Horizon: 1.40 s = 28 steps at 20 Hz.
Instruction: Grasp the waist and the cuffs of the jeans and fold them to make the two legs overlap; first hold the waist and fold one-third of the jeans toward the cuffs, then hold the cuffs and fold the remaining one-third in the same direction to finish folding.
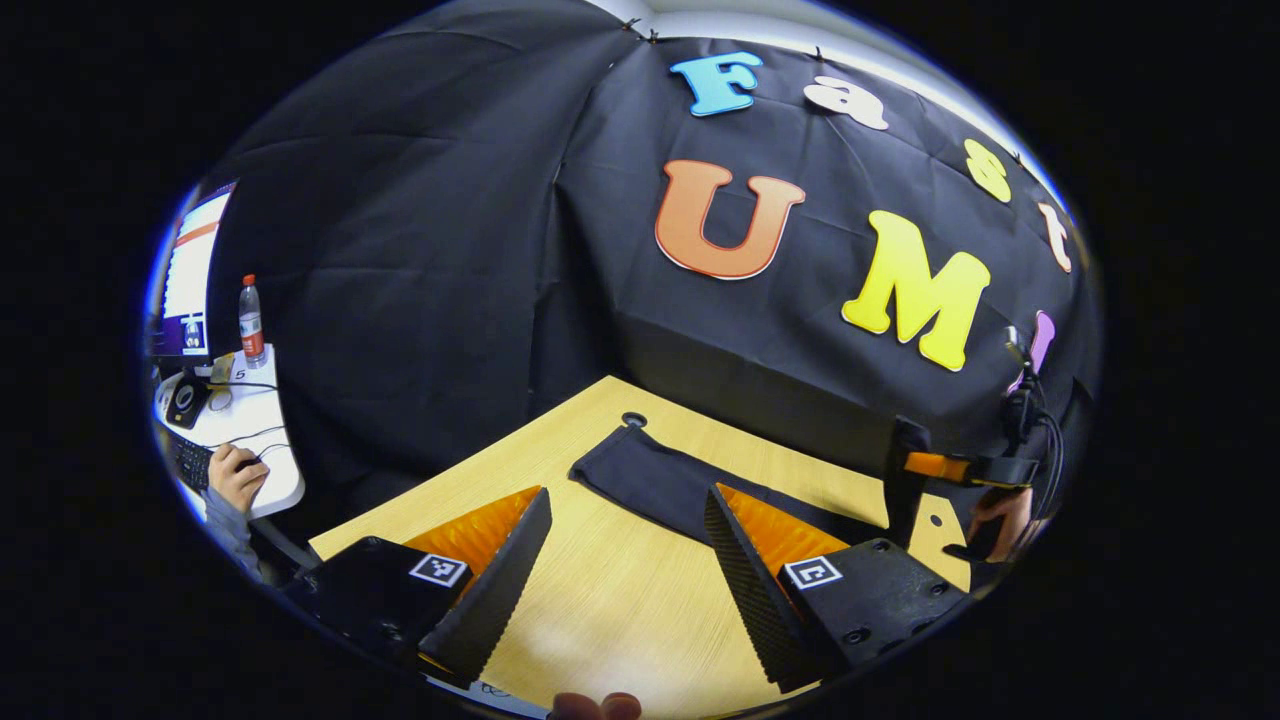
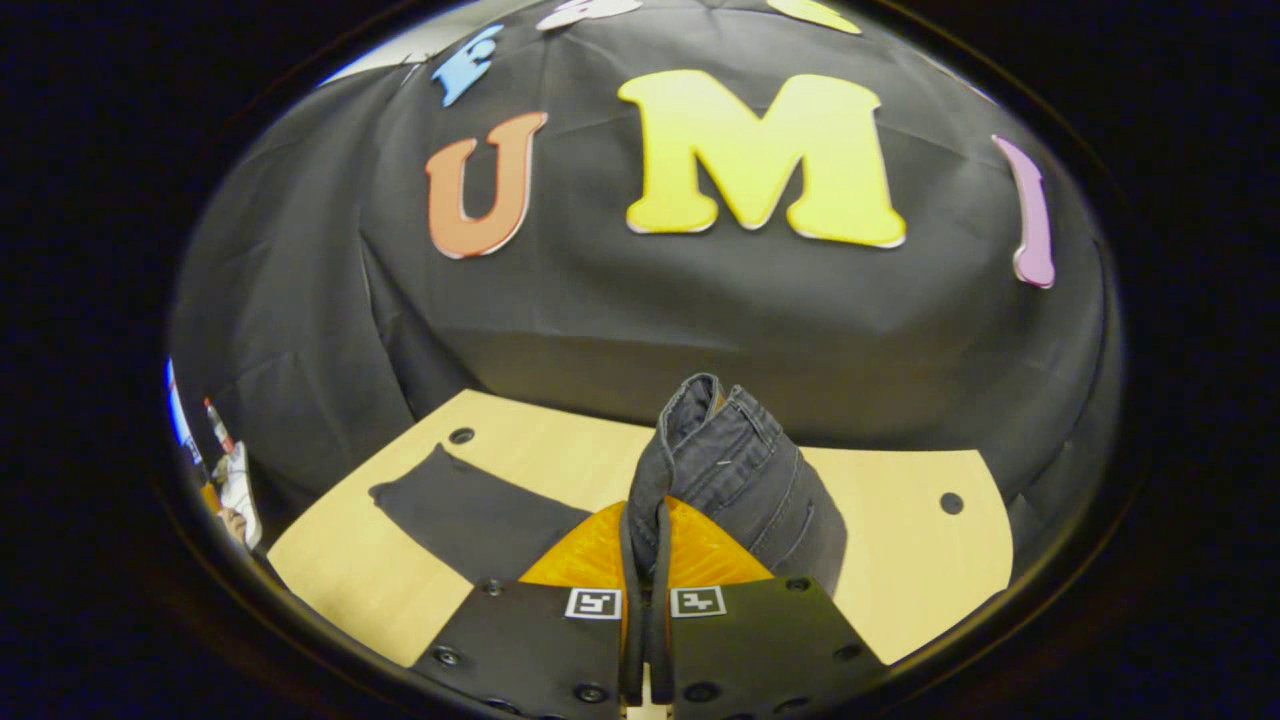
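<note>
Dark jeans (image 1: pixel 672 481) lie stretched across the wooden table (image 1: pixel 600 590), the cuff end (image 1: pixel 612 452) close to a small hole in the tabletop. My left gripper (image 1: pixel 626 500) hovers open over the table just short of that leg, nothing between its fingers. In the right gripper view, my right gripper (image 2: pixel 647 516) is shut on the jeans' waist (image 2: pixel 725 460), which stands lifted in a bunched fold above the fingers. From there the leg (image 2: pixel 470 518) trails flat to the left. In the left gripper view, the right gripper (image 1: pixel 925 466) and the hand holding it appear at the far right.
The booth's black cloth wall stands right behind the table's far edge. A hole (image 2: pixel 951 502) marks the right part of the tabletop (image 2: pixel 900 560). Off to the left stands a white desk (image 1: pixel 255 440) with a monitor, a water bottle (image 1: pixel 250 322) and a person's hand on a keyboard.
</note>
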Tool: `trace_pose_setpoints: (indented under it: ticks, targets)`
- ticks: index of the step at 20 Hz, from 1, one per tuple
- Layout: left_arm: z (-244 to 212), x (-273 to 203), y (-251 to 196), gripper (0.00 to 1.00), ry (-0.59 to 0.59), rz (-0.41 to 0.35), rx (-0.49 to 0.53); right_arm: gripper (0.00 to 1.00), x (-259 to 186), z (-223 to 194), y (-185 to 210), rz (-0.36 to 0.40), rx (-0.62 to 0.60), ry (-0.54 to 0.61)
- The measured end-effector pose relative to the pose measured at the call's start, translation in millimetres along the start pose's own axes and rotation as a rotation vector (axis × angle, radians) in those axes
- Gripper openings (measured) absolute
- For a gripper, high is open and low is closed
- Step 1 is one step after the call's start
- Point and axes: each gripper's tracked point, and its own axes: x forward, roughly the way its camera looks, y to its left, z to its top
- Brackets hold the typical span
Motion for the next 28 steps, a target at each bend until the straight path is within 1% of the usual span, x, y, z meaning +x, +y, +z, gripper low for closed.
trace_pose_setpoints:
  ticks: [3, 5, 6, 7, 11, 12, 13, 14, 15, 16, 17, 18, 19, 20, 23, 26, 28]
  targets:
    - [-2.8, -7.1, 14.2, 0.99, 0.008, 0.016, -0.003, 0.03, 28.5, -45.3, 39.8, 0.028, -0.074, 0.080]
    - [-6.9, -10.5, 25.1, 0.99, 0.018, 0.030, -0.012, 0.04, 46.8, -70.9, 53.4, 0.027, -0.126, 0.122]
    - [-7.7, -12.0, 29.8, 0.99, 0.022, 0.041, -0.016, 0.00, 54.9, -82.7, 60.3, 0.023, -0.149, 0.141]
    - [-8.5, -13.9, 35.4, 0.99, 0.025, 0.051, -0.022, 0.03, 61.7, -92.7, 64.7, 0.021, -0.168, 0.160]
    - [-16.7, -18.5, 52.2, 0.99, 0.042, 0.082, -0.043, 0.03, 84.4, -124.3, 74.5, 0.000, -0.258, 0.206]
    - [-19.2, -18.8, 56.4, 0.99, 0.047, 0.089, -0.052, 0.00, 87.9, -132.3, 76.3, -0.009, -0.284, 0.218]
    - [-21.4, -18.5, 59.2, 0.99, 0.051, 0.095, -0.062, 0.00, 91.3, -138.9, 77.4, -0.016, -0.304, 0.232]
    - [-22.0, -18.2, 60.7, 0.99, 0.056, 0.099, -0.071, 0.03, 92.3, -142.5, 79.8, -0.016, -0.317, 0.245]
    - [-23.3, -17.0, 61.5, 0.99, 0.060, 0.098, -0.079, 0.03, 94.5, -145.0, 81.9, -0.002, -0.319, 0.249]
    - [-24.2, -15.0, 61.2, 0.99, 0.062, 0.098, -0.084, 0.12, 96.9, -146.5, 81.8, 0.004, -0.321, 0.248]
    - [-24.3, -13.6, 60.5, 0.99, 0.064, 0.095, -0.087, 0.17, 94.4, -144.6, 84.7, 0.026, -0.317, 0.245]
    - [-25.2, -12.9, 61.4, 0.99, 0.065, 0.092, -0.090, 0.25, 91.8, -143.8, 93.4, 0.058, -0.306, 0.239]
    - [-24.7, -10.3, 60.8, 0.99, 0.067, 0.088, -0.092, 0.33, 88.6, -139.9, 95.2, 0.071, -0.303, 0.232]
    - [-25.0, -7.0, 59.5, 0.99, 0.069, 0.082, -0.097, 0.41, 80.7, -133.4, 100.7, 0.108, -0.286, 0.218]
    - [-21.4, 6.3, 52.9, 0.99, 0.069, 0.050, -0.103, 0.81, 62.2, -111.2, 105.3, 0.130, -0.277, 0.140]
    - [-19.3, 24.6, 45.2, 0.99, 0.069, 0.008, -0.102, 0.82, 30.3, -90.9, 100.9, 0.142, -0.250, 0.098]
    - [-24.0, 42.8, 40.7, 0.99, 0.088, -0.030, -0.134, 0.87, 1.2, -72.8, 97.8, 0.159, -0.244, 0.062]
